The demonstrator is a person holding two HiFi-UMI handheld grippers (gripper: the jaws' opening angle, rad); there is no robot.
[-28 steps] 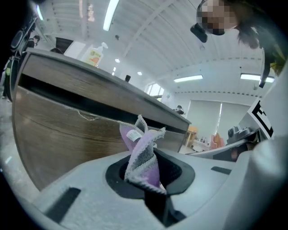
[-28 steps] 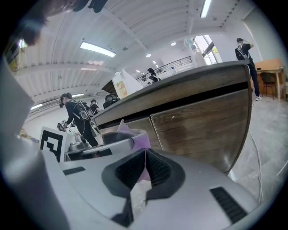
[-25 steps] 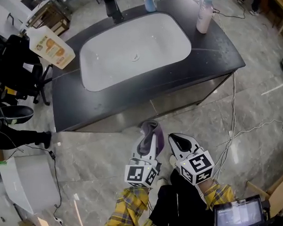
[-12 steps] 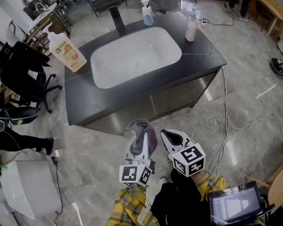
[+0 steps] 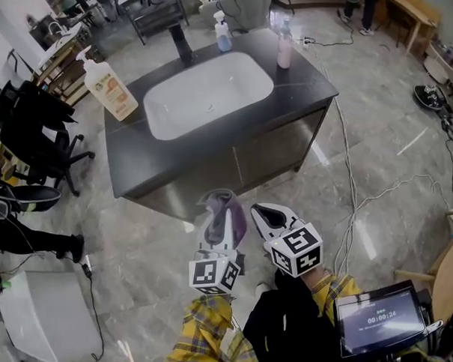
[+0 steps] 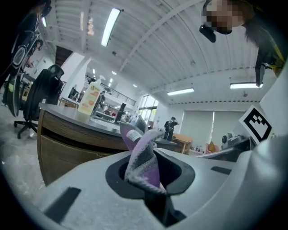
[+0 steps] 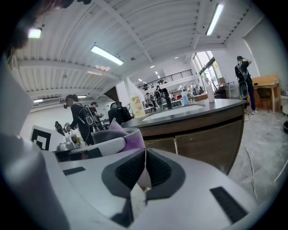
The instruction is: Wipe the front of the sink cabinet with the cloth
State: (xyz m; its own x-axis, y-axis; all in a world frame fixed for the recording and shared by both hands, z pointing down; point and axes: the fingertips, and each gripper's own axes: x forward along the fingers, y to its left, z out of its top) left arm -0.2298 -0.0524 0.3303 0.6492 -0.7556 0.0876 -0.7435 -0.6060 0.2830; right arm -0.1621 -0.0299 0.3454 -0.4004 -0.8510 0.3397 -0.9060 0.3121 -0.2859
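The sink cabinet has a dark counter (image 5: 137,161), a white basin (image 5: 204,93) and a brown front (image 5: 249,166). My left gripper (image 5: 218,206) hangs over the floor a little short of that front, shut on a purple and grey cloth (image 5: 227,208). In the left gripper view the cloth (image 6: 143,158) bunches up out of the gripper (image 6: 150,182), with the cabinet front (image 6: 67,143) beyond it. My right gripper (image 5: 260,210) is beside the left one, shut with nothing held. In the right gripper view the gripper (image 7: 144,173) points at the cabinet front (image 7: 202,139).
On the counter stand an orange-labelled soap bottle (image 5: 109,89), a black tap (image 5: 180,43), a blue pump bottle (image 5: 220,32) and a pink bottle (image 5: 284,33). Cables (image 5: 353,197) trail over the floor at the right. A black office chair (image 5: 34,123) stands at the left.
The view has drawn back, so the cabinet lies farther off and more floor shows. Both grippers keep their places side by side, the left still shut on the cloth.
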